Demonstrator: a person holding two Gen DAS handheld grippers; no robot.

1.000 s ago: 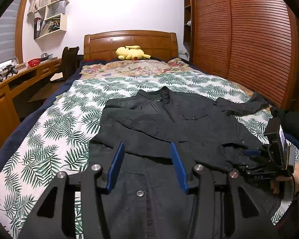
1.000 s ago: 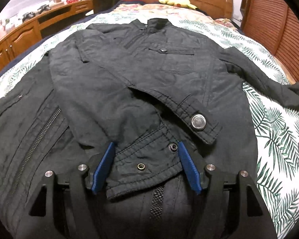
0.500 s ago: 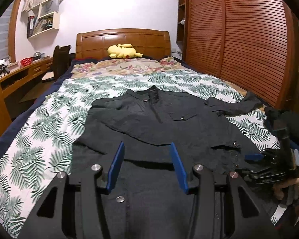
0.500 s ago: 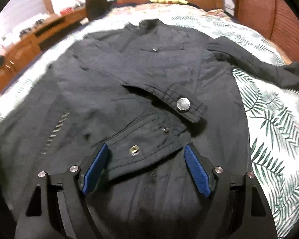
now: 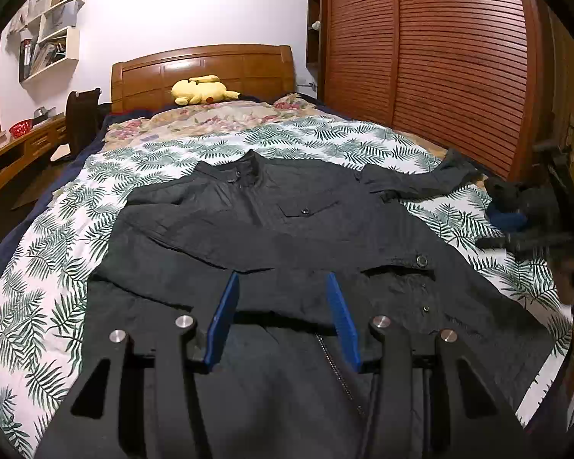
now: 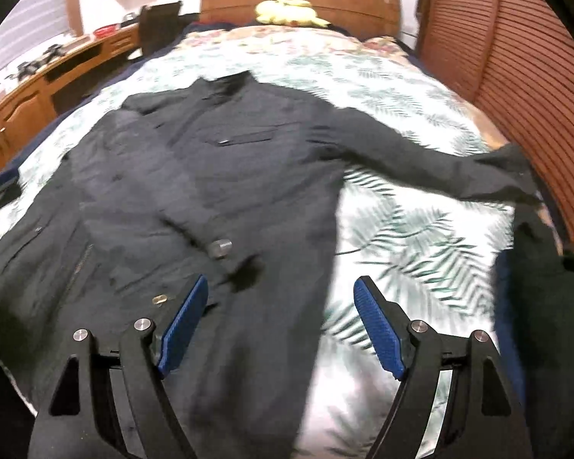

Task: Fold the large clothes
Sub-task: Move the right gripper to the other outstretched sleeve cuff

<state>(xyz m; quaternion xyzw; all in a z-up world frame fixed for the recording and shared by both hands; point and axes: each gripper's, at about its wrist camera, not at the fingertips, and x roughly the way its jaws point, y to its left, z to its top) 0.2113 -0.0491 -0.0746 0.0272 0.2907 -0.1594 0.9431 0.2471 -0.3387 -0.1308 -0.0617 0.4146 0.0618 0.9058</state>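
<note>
Jacket [image 5: 287,229] dark, spread on bed, one sleeve folded across (blurred, apparently); both grippers' fingers apart, empty.

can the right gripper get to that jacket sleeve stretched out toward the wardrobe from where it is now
Probably yes. The right gripper is open and empty above the jacket, and the outstretched sleeve lies flat on the leaf-print bedspread with nothing on it or between.
</note>
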